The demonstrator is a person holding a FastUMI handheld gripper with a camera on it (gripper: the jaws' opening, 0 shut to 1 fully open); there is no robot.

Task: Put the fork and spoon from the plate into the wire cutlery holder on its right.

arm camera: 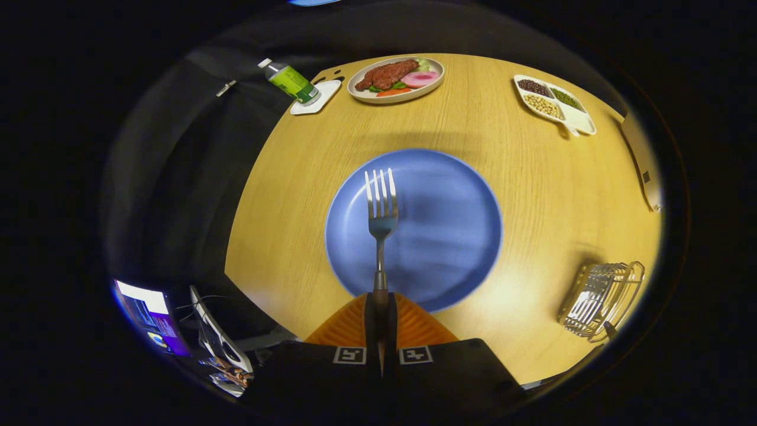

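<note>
Fingers of our gripper (pixel 379 305) sit clamped on the fork (pixel 381 220) handle, holding it over the plate (pixel 449 236), and we judge this stiff, slick metal needs a firm grip toward the holder (pixel 603 299).

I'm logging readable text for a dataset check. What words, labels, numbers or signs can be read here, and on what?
No words or numbers can be read.
Bottle label: too small and blurred.
Square coded markers on the gripper, whose fingers are shut on the fork: patterns, not text.
</note>
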